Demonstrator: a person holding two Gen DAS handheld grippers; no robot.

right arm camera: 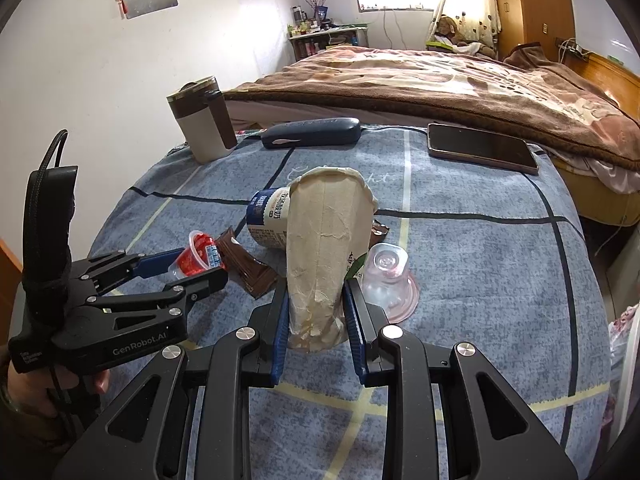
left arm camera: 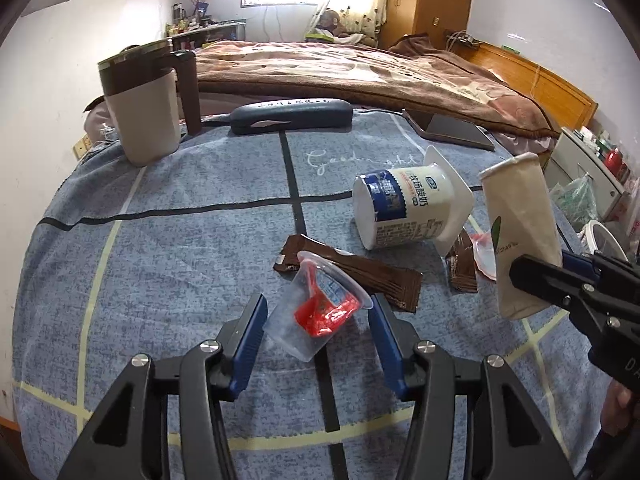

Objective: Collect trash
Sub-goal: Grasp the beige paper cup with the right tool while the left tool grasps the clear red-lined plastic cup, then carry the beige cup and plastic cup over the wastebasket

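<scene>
My left gripper [left arm camera: 318, 312] is open, its blue pads on either side of a clear jelly cup with a red wrapper inside [left arm camera: 320, 308]; it lies tipped on the blue cloth. It also shows in the right wrist view [right arm camera: 198, 258]. My right gripper [right arm camera: 314, 304] is shut on a crumpled beige paper cup [right arm camera: 324, 248], held above the cloth; it shows in the left wrist view [left arm camera: 520, 236] too. A white and blue yogurt cup [left arm camera: 408, 208] lies on its side. Brown wrappers [left arm camera: 360, 276] lie beside it. An upturned clear cup [right arm camera: 386, 276] sits right of the paper cup.
A beige and brown mug [left arm camera: 144, 108], a dark glasses case [left arm camera: 292, 116] and a phone [right arm camera: 482, 146] stand along the far edge of the cloth-covered table [left arm camera: 160, 248]. A bed with a brown blanket [left arm camera: 360, 68] lies behind. Bags and boxes [left arm camera: 592, 200] are at the right.
</scene>
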